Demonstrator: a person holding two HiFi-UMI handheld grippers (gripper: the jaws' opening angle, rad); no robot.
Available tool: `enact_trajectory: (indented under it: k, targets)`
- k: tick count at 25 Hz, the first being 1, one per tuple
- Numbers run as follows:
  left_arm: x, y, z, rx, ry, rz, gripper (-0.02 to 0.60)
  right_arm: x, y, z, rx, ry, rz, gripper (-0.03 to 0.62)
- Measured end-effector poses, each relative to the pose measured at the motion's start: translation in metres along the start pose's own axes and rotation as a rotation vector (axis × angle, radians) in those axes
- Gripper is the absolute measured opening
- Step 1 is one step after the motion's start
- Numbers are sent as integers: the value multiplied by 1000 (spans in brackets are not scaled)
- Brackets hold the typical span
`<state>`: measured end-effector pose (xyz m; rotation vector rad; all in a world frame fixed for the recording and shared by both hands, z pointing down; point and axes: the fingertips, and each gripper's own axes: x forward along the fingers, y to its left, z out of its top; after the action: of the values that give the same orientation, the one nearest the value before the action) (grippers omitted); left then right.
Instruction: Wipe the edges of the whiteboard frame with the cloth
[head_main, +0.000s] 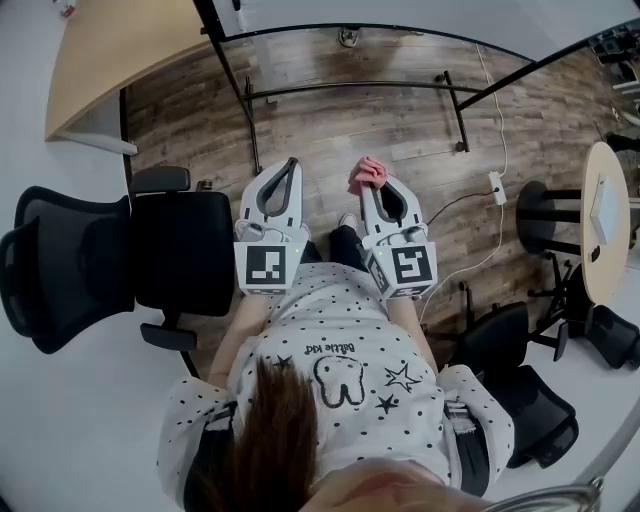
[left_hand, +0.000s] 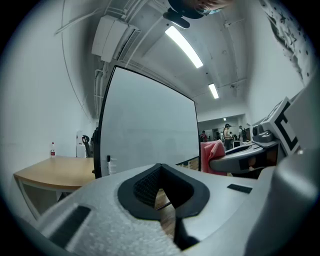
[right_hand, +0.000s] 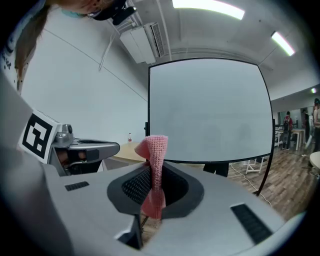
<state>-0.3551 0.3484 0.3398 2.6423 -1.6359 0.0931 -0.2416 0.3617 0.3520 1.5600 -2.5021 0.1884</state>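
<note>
Cloth (right_hand: 152, 170) of pink knit with a fine ribbed weave is bunched into a narrow upright strip at the centre of the right gripper view. Its rounded top folds over above the jaws and its lower end hangs below the pads. The right gripper (right_hand: 152, 175) has its jaws closed tight on this strip. In the head view the cloth shows as a small pink tuft at that gripper's tip, just right of centre.

The whiteboard (right_hand: 210, 110) fills the upper middle of the right gripper view. It is a blank pale panel inside a thin black frame (right_hand: 148, 100) and stands on dark legs over a wood-plank floor (head_main: 330, 130). The cloth is well apart from it.

The left gripper (left_hand: 160, 175) has its jaws pressed together with nothing between them. It is held just beside the right one, in front of the person's spotted shirt (head_main: 340, 350).

Counted: one cloth, one whiteboard, two grippers. One black office chair (head_main: 90, 260) sits at the left of the head view. One wooden table (head_main: 110, 50) lies at the upper left and one round table (head_main: 605, 210) at the right edge. Two ceiling strip lights (left_hand: 184, 46) show in the left gripper view.
</note>
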Motion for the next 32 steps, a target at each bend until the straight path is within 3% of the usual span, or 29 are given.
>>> enact_trajectory:
  k: [9, 19, 24, 32]
  targets:
    - [-3, 10, -2, 20, -5, -12, 15, 4, 7, 3, 39, -35, -6, 35]
    - [13, 19, -19, -24, 52, 12, 15, 20, -7, -14, 66, 26, -11, 35]
    - [42, 34, -25, -20, 71, 45, 15, 53, -23, -15, 71, 54, 36, 35]
    - [112, 64, -4, -26, 36, 105, 15, 121, -64, 9, 47, 37, 101, 35]
